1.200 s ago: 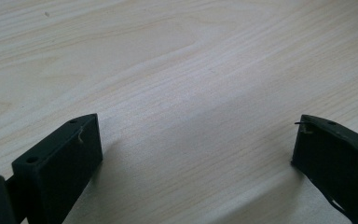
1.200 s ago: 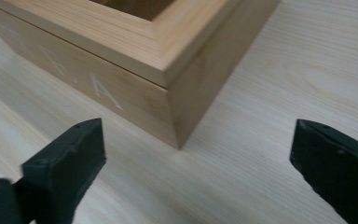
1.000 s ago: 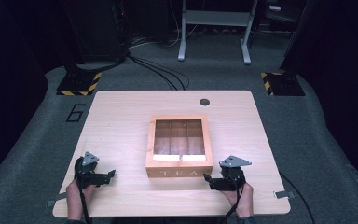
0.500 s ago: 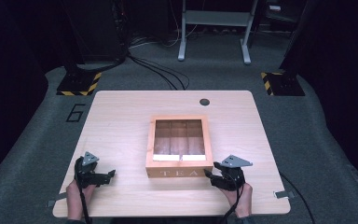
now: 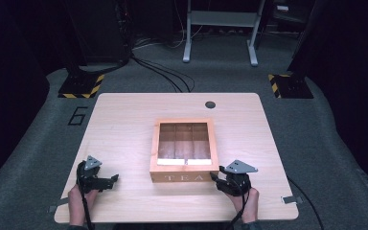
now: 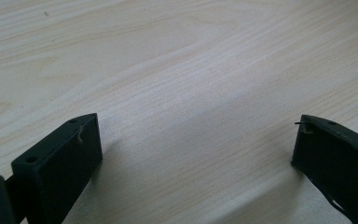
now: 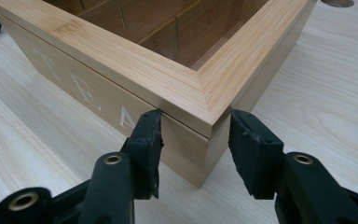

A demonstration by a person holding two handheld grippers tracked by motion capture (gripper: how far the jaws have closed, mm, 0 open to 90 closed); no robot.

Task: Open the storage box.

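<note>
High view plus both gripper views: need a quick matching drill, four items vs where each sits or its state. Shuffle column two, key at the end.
Column 1
1. tea box
2. left gripper
3. right gripper
4. round grommet

Column 2
A. jaws wide apart over bare tabletop
B. far side of the table, beyond the box
C. jaws straddling the box's near corner, under its lid edge
D. table centre, TEA lettering facing the person

Pairs: 1-D, 2-A, 3-C, 4-B
</note>
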